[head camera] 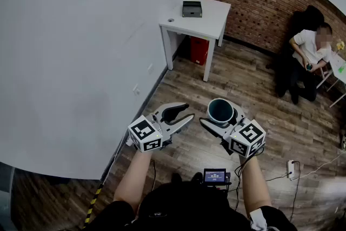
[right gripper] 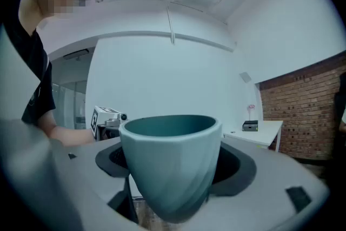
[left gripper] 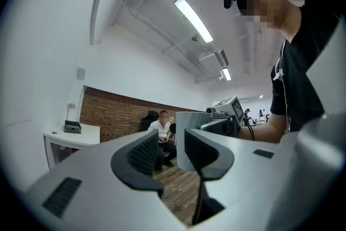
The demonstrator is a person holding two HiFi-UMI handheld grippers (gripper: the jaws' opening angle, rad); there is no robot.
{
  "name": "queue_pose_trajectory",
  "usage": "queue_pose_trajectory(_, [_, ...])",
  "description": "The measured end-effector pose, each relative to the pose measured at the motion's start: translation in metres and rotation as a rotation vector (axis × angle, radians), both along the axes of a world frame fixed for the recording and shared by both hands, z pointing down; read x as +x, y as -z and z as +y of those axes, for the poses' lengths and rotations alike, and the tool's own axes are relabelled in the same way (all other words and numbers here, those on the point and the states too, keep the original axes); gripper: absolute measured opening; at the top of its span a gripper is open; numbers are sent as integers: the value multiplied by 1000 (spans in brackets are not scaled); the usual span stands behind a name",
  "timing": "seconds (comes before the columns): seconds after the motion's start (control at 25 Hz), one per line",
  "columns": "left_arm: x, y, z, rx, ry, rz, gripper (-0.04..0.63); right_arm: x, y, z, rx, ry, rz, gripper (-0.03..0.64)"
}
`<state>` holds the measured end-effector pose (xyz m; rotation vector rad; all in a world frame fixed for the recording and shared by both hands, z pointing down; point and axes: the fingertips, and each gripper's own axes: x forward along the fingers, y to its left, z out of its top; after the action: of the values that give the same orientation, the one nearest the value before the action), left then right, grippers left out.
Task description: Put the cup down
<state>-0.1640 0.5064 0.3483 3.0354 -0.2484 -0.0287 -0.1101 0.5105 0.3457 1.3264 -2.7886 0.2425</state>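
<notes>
A teal cup (head camera: 220, 111) stands upright between the jaws of my right gripper (head camera: 223, 117), held well above the wooden floor. In the right gripper view the cup (right gripper: 170, 165) fills the middle, and both dark pads press on its sides, so the right gripper (right gripper: 173, 162) is shut on it. To the left, my left gripper (head camera: 181, 115) hovers level with it and apart from the cup. In its own view the left gripper (left gripper: 170, 151) shows a gap between the ribbed pads with nothing in it.
A white table (head camera: 211, 21) with a black box (head camera: 192, 8) stands ahead by the brick wall, with a red bin (head camera: 199, 50) under it. A person (head camera: 311, 48) sits at the far right. A white wall runs along the left. A power strip (head camera: 292, 169) and cables lie on the floor.
</notes>
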Motion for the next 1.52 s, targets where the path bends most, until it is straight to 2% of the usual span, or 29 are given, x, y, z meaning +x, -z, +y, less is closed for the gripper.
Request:
queue_pose_trajectory(0.76, [8,-6,-2,-9,-1,-11,142,1,-4,0,0,18,-1,403])
queue_pose_trajectory(1.52, [66,-20,-11,-11,50,-23,142,63,-20,-8,-24,47,1,403])
